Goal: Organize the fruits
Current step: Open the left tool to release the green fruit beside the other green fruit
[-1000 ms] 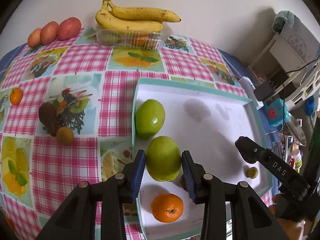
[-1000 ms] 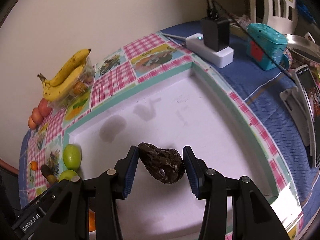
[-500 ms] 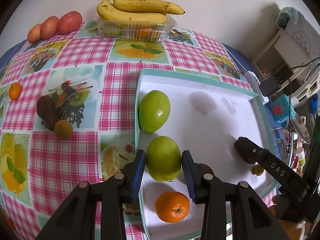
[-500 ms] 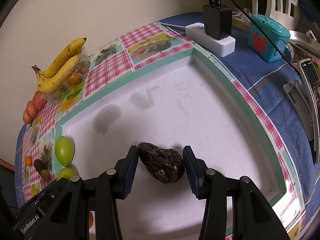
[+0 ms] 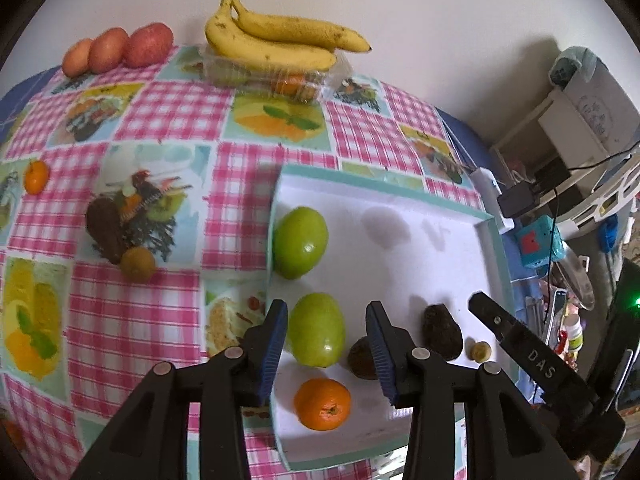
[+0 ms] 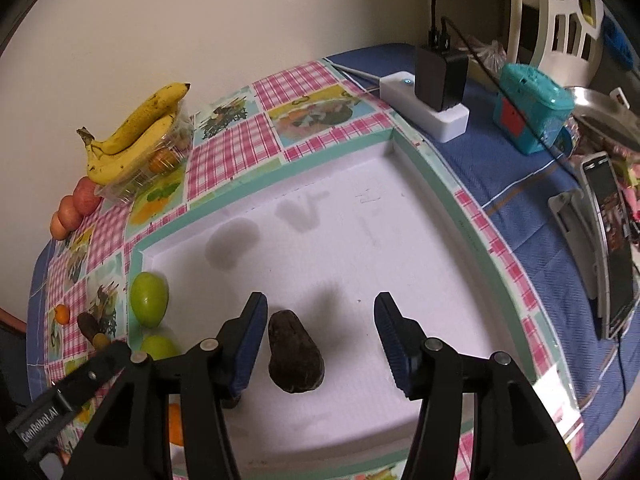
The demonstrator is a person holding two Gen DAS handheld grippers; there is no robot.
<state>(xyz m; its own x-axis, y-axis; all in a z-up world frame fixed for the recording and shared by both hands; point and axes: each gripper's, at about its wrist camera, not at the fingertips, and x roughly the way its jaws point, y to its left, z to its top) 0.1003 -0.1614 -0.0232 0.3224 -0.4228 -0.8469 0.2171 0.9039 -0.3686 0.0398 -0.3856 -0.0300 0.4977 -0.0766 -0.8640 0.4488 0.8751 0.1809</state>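
Here the dark, wrinkled avocado (image 6: 295, 356) lies on the white tray (image 6: 432, 184) between the right gripper's (image 6: 322, 344) wide jaws.

I was working in someone's home: a table against a plain wall wore a pink checked tablecloth (image 5: 168, 112) printed with fruit, and at the far right sat a power strip (image 6: 424, 108), a propped phone (image 6: 610, 240) and household clutter.
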